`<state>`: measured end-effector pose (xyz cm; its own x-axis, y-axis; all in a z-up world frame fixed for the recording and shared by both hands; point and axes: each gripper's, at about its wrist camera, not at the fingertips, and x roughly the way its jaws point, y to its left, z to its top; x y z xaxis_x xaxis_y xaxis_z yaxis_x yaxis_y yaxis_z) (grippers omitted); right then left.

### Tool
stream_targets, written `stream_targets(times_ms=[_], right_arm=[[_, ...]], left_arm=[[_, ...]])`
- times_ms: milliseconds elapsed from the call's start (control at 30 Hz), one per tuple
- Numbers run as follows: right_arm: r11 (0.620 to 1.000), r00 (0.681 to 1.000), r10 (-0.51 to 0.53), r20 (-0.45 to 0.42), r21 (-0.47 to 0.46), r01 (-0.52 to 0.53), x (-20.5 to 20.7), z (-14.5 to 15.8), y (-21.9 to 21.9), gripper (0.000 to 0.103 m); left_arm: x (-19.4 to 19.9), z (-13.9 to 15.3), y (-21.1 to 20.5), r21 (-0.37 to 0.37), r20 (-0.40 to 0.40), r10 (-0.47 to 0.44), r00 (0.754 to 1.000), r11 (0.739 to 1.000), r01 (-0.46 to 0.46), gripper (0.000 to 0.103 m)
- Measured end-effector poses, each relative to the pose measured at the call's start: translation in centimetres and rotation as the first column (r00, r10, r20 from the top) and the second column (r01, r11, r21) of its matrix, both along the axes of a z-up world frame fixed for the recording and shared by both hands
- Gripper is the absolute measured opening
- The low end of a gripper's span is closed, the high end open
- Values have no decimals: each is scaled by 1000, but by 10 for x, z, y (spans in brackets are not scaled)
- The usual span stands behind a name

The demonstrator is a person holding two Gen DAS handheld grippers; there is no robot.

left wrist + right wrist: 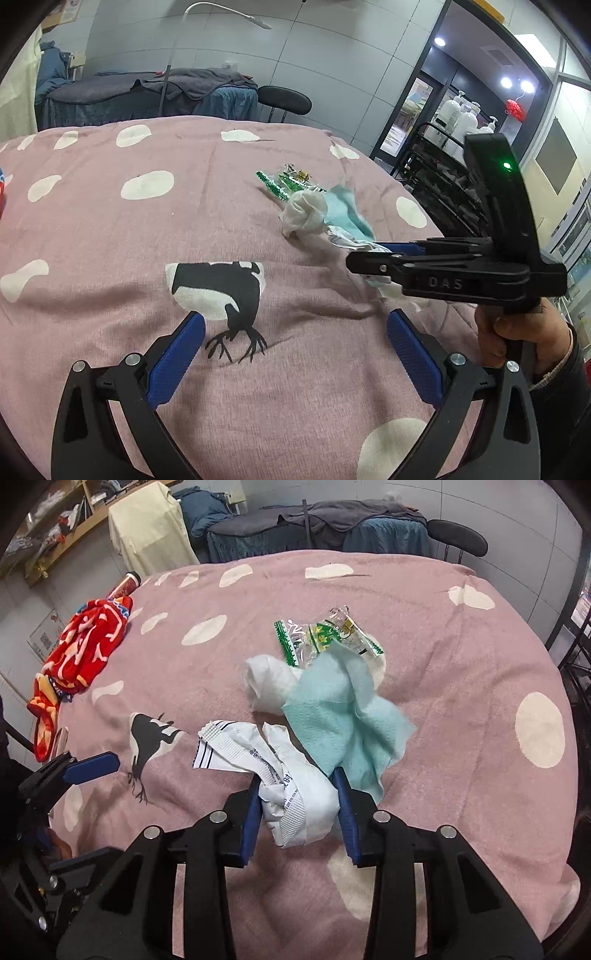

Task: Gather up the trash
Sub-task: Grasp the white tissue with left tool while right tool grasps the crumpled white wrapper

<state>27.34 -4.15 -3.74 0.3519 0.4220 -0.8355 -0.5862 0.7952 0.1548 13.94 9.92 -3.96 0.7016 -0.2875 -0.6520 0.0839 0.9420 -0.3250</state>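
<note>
Right gripper (297, 794): blue pads closed tight on a crumpled white wrapper (291, 794) with printed text; one flap of it sticks out ahead-left of the fingers. The bundle sits pinched between both pads, at or just above the pink spotted blanket (461, 709) (contact with the cloth cannot be told).

Just ahead of the right fingertips, touching the right pad side: a light blue paper napkin (343, 716), crumpled and spread. Ahead-left of it, a wadded white tissue (266, 683), touching the napkin. Farther ahead, a clear wrapper with green edging (321, 635), partly under the napkin's far corner.

Left gripper (295, 332): fingers spread wide, nothing between them, over the blanket's black bird print (229, 291). The trash pile lies ahead-right of it.

Far left of the right gripper: a red patterned cloth (81, 646) at the blanket edge.
</note>
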Motion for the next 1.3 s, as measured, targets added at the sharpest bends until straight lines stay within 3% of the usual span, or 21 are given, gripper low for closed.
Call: stream_targets(times_ms=[233, 400, 567, 733, 833, 933, 1000, 1133, 1300], right_arm=[[996, 995, -86, 59, 30, 84, -23, 16, -36, 38], [984, 984, -167, 63, 73, 163, -33, 21, -69, 38], [977, 979, -196, 53, 96, 190, -43, 21, -81, 38], [974, 978, -203, 42, 111, 197, -50, 19, -89, 38], [971, 977, -211, 37, 126, 205, -53, 18, -93, 38], [967, 974, -226, 36, 133, 219, -55, 17, -98, 38], [965, 972, -233, 41, 135, 226, -57, 17, -102, 38], [960, 968, -247, 37, 148, 239, -59, 14, -108, 38], [954, 967, -252, 32, 173, 243, -63, 11, -111, 38]], left_arm=[[33, -3, -7, 63, -33, -32, 999, 997, 34, 96], [56, -4, -24, 114, -60, -87, 994, 989, 94, 89], [84, -9, -43, 215, -109, -122, 987, 966, 143, 79], [110, -15, -61, 352, -147, -127, 981, 920, 172, 73], [120, -17, -70, 369, -163, -154, 974, 907, 205, 67], [124, -22, -74, 398, -178, -144, 974, 894, 205, 53], [122, -22, -73, 390, -168, -142, 976, 899, 198, 37], [111, -16, -63, 308, -146, -130, 981, 936, 170, 32], [89, -4, -54, 259, -98, -102, 990, 958, 124, 31]])
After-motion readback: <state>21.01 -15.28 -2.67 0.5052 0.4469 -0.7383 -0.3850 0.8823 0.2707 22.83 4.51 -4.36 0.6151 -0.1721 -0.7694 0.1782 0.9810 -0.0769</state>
